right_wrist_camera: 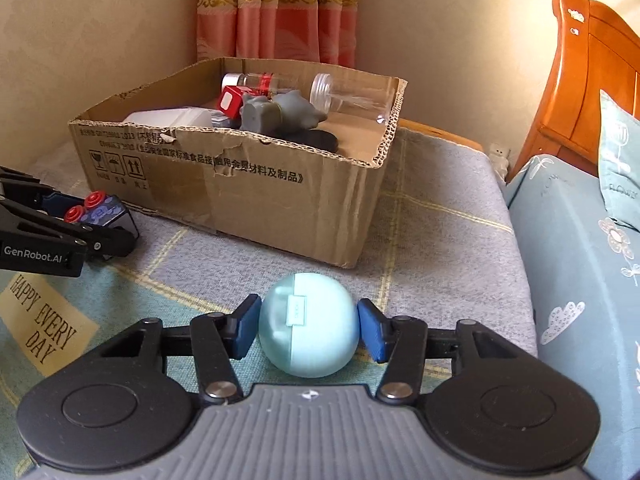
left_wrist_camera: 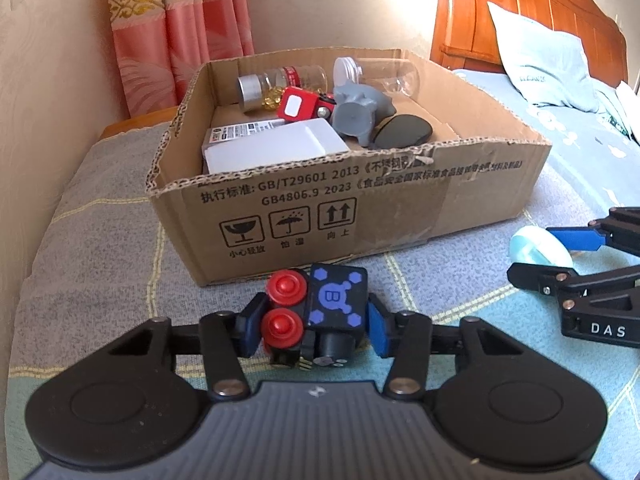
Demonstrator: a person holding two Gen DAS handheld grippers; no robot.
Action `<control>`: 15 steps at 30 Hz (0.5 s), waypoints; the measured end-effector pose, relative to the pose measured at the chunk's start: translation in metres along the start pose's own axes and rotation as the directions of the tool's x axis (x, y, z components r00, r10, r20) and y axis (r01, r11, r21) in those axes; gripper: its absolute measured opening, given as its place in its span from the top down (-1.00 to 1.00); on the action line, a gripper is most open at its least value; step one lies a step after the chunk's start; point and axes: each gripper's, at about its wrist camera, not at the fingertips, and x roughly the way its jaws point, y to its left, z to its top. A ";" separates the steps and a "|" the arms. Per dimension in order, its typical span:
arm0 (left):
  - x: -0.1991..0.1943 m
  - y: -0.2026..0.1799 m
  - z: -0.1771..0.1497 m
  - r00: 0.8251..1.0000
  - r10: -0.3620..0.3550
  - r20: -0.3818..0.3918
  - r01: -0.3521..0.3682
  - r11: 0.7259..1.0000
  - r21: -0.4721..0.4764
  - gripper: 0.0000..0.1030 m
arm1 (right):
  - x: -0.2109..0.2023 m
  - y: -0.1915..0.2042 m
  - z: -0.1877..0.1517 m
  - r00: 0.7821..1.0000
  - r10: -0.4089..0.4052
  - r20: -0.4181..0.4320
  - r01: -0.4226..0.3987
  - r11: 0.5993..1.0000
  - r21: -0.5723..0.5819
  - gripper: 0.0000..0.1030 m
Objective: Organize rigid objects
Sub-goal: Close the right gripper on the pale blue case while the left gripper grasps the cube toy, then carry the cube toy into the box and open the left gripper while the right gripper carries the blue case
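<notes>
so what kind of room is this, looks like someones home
Most likely a bedroom in a home. A carved orange wooden headboard stands behind a pale blue pillow, pink gold-trimmed curtains hang in the corner, and the open brown cardboard box sits on a grey and teal checked blanket.

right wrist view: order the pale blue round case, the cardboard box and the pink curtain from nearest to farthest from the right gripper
1. pale blue round case: between the right gripper pads, on the blanket.
2. cardboard box: behind the case, middle of the view.
3. pink curtain: at the wall beyond the box.
</notes>
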 end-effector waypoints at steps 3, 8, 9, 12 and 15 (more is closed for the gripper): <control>-0.003 -0.001 0.001 1.000 -0.015 -0.011 0.016 1.000 0.016 0.03 | -0.001 0.000 0.001 1.000 0.012 -0.012 -0.013 1.000 -0.009 -0.12; -0.015 -0.006 0.000 0.999 -0.041 -0.034 0.043 0.996 0.074 0.03 | -0.014 -0.003 0.004 0.998 0.055 -0.010 -0.055 0.998 -0.037 -0.12; -0.018 -0.008 0.000 0.998 -0.046 -0.038 0.049 0.995 0.087 0.03 | -0.017 -0.004 0.005 0.998 0.059 -0.007 -0.060 0.997 -0.047 -0.12; -0.032 -0.010 0.002 0.997 -0.073 -0.040 0.077 0.991 0.108 0.03 | -0.028 -0.004 0.008 0.997 0.079 -0.002 -0.079 0.994 -0.081 -0.12; -0.051 -0.014 0.009 0.994 -0.106 -0.014 0.107 0.986 0.130 0.03 | -0.040 -0.005 0.013 0.995 0.103 0.009 -0.102 0.989 -0.105 -0.12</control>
